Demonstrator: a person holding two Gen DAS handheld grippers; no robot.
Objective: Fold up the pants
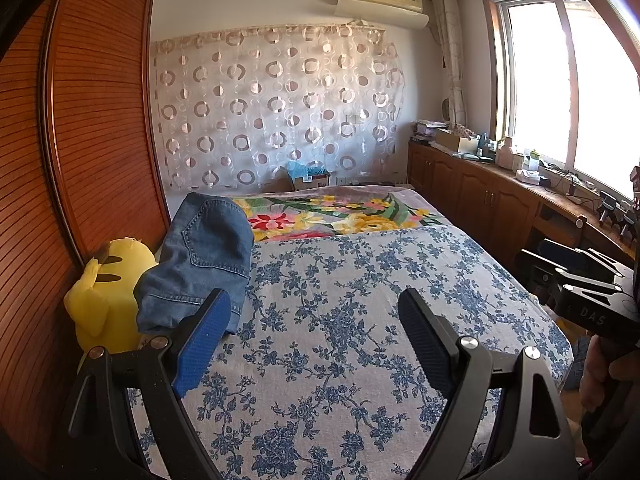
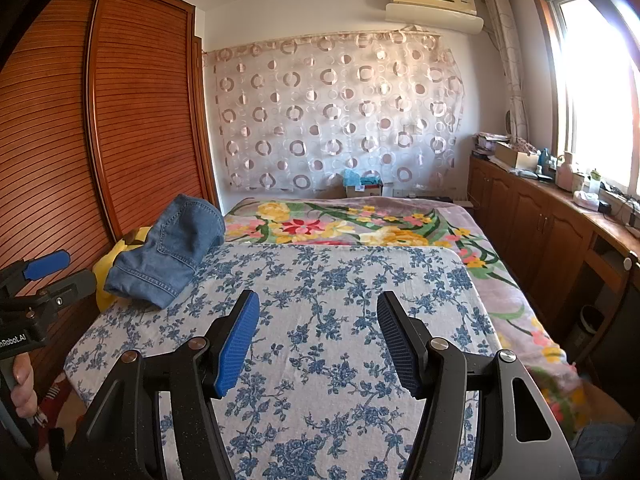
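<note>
Folded blue denim pants (image 1: 200, 258) lie in a compact bundle at the bed's left edge, partly resting on a yellow plush toy (image 1: 102, 300). They also show in the right wrist view (image 2: 168, 254). My left gripper (image 1: 316, 312) is open and empty above the blue floral sheet (image 1: 360, 280), its left pad just in front of the pants. My right gripper (image 2: 318, 314) is open and empty over the same sheet (image 2: 340, 280), well right of the pants. The right gripper body (image 1: 588, 292) shows at the left wrist view's right edge; the left gripper (image 2: 36, 280) shows at the right wrist view's left edge.
A wooden slatted wardrobe (image 1: 92, 120) stands close along the bed's left side. A bright flowered blanket (image 2: 340, 224) covers the far half of the bed. Wooden cabinets (image 1: 480, 188) with clutter run under the window on the right. A patterned curtain (image 1: 276, 108) hangs on the back wall.
</note>
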